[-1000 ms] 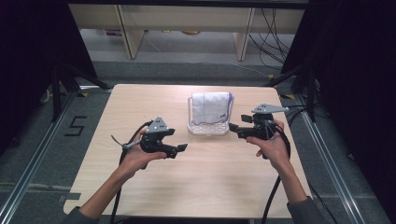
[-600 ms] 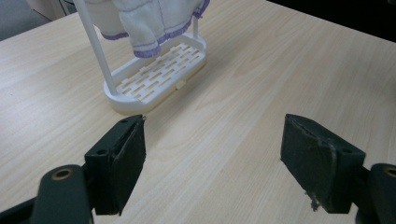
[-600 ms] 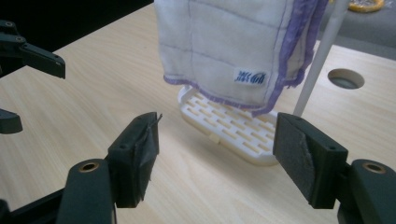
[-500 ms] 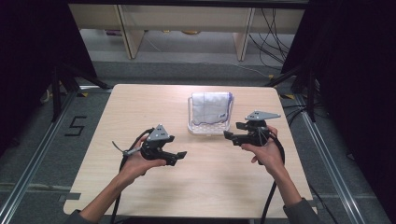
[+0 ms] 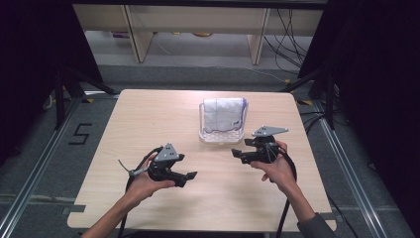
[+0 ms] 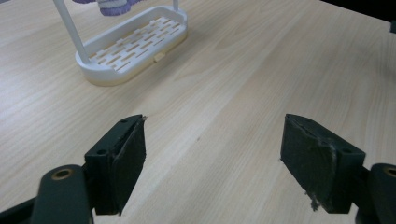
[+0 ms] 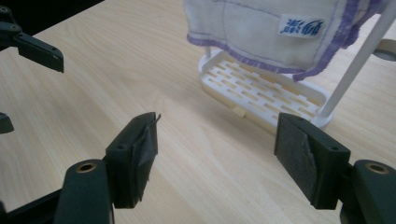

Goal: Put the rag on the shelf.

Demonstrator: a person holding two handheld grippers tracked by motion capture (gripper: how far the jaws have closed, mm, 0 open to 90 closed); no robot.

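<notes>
Pale wood grain covers the table (image 5: pixel 148 119) I am working over, with dark floor and curtains around it. Toward the far side, a little right of centre, stands a small white rack (image 5: pixel 221 136): an oval slotted base with thin upright posts, and over its top rail hangs a white cloth (image 5: pixel 224 113) edged in purple stitching. The cloth drapes down both sides of the rail and stops short of the base, so its lower hem hangs free.

My right gripper (image 5: pixel 238 153) sits just in front of the rack and a touch to its right, jaws pointing left across the table. In the right gripper view the cloth (image 7: pixel 275 32) fills the upper right, above and ahead of the jaws, with the rack's base (image 7: pixel 261 91) below it. Both pads are spread wide with nothing between them.

My left gripper (image 5: pixel 190 175) is nearer to me and well apart from the rack, which lies ahead of it and to the right. In the left gripper view the rack (image 6: pixel 135 44) shows at the upper left, beyond the jaws. These jaws also stand wide apart, with bare wood between them.

The rack's long axis, and so the rail and cloth, runs left to right across the table. I judge the right gripper is the nearer one for taking the cloth: it would need to swing toward the far side and rise to the hanging hem.
</notes>
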